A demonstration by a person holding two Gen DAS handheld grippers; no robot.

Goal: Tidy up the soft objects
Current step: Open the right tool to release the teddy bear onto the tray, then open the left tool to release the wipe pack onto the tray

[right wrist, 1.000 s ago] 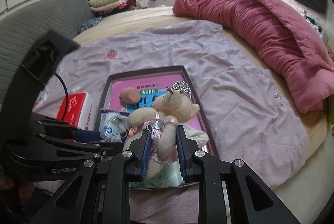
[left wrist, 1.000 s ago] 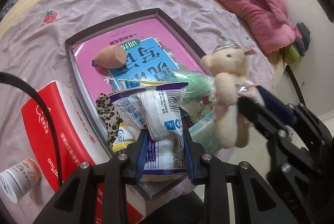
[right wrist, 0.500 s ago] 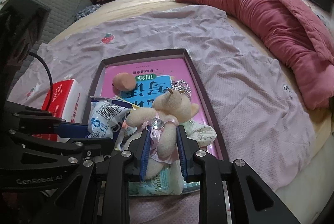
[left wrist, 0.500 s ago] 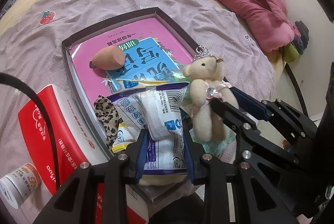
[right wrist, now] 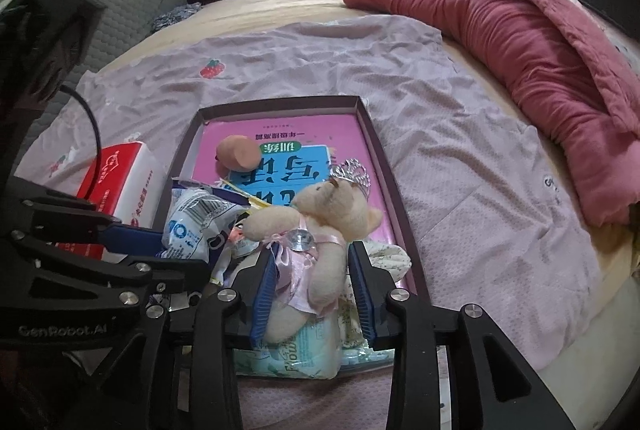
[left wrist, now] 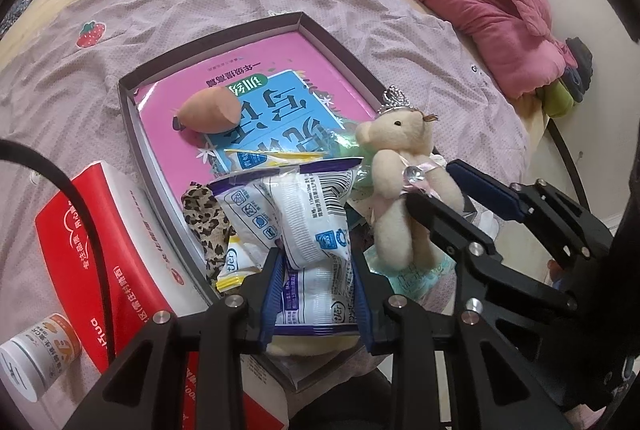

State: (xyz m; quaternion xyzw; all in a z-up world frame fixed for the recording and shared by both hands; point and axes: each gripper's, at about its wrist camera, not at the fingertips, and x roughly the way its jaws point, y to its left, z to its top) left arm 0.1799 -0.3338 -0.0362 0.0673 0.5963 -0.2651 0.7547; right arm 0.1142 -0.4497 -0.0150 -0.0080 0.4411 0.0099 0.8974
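Note:
A dark-rimmed tray (left wrist: 128, 133) (right wrist: 376, 145) lies on the lilac sheet with a pink book inside. My left gripper (left wrist: 316, 270) (right wrist: 160, 246) is shut on a white-and-blue snack packet (left wrist: 312, 213) (right wrist: 196, 226) at the tray's near end. My right gripper (right wrist: 312, 258) (left wrist: 438, 185) has its jaws opening around a beige teddy bear (right wrist: 328, 213) (left wrist: 400, 189) with a crown and a pink dress. The bear rests on a pale green tissue pack (right wrist: 296, 354), and the right pad stands apart from it. A peach plush (left wrist: 208, 109) lies on the book, and a leopard-print cloth (left wrist: 204, 218) lies beside the packet.
A red-and-white box (left wrist: 92, 242) (right wrist: 120, 181) sits left of the tray, with a small white-and-orange can (left wrist: 36, 354) near it. A rolled pink duvet (right wrist: 500, 29) runs along the right side of the bed. The bed's edge is just right of the tray.
The right gripper came down with the teddy bear onto the near end of the tray, and its jaws have widened around the bear. The left gripper and its packet stayed put.

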